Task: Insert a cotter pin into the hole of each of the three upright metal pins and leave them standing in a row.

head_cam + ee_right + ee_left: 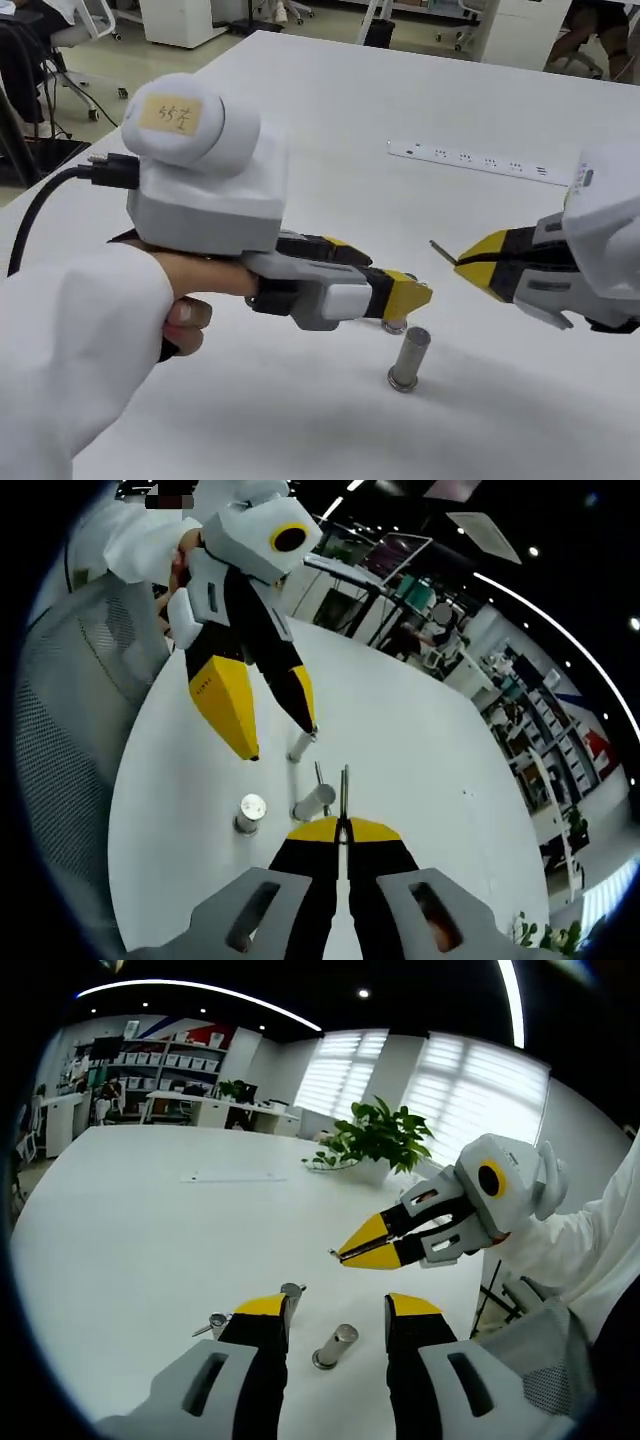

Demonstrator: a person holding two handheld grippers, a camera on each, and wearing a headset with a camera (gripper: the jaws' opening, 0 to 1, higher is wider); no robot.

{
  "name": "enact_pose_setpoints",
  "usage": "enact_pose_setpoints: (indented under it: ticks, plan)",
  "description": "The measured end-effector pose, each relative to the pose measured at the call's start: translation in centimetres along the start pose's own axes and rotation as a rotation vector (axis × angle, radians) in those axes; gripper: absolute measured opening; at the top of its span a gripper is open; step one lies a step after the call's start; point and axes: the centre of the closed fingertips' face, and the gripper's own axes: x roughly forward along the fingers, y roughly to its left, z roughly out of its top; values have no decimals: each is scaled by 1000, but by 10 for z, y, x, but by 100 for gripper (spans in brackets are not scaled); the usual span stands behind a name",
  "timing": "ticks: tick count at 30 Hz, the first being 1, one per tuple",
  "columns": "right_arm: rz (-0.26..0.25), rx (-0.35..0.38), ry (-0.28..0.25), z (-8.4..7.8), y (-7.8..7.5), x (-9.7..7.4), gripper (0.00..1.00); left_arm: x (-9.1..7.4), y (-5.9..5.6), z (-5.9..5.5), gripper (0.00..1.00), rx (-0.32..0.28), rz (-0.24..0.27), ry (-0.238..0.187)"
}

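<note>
First, steady the metal pin point(335, 1345) (lower centre) with my open left tool point(338, 1305) — right tool point(343, 828) pinches the cotter pin point(344, 785).

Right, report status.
Left gripper open above upright grey metal pin. Right gripper shut on thin metal cotter pin, not yet inserted. Left gripper close beside pin's top.

Three metal pins point(250, 813), two cotter pins point(344, 785), left gripper point(281, 740), right gripper point(343, 825).
In the right gripper view, the three pins are standing lower centre, the two cotter pins rising among them, one gripper showing above, one below.
</note>
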Motion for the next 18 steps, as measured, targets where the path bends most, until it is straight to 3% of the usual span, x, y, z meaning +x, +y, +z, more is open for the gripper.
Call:
enact_pose_setpoints:
  ticks: [3,6,18]
  plan:
    - [1,-9,-9,4,5,-3,0,4,-5,4,32,43,-18,-14]
    - [5,-20,-20,7,9,-5,0,7,-8,5,24,24,-32,-16]
    - [-31,-78,-14,9,12,-10,0,17,-14,8,15,-32,-46,-39]
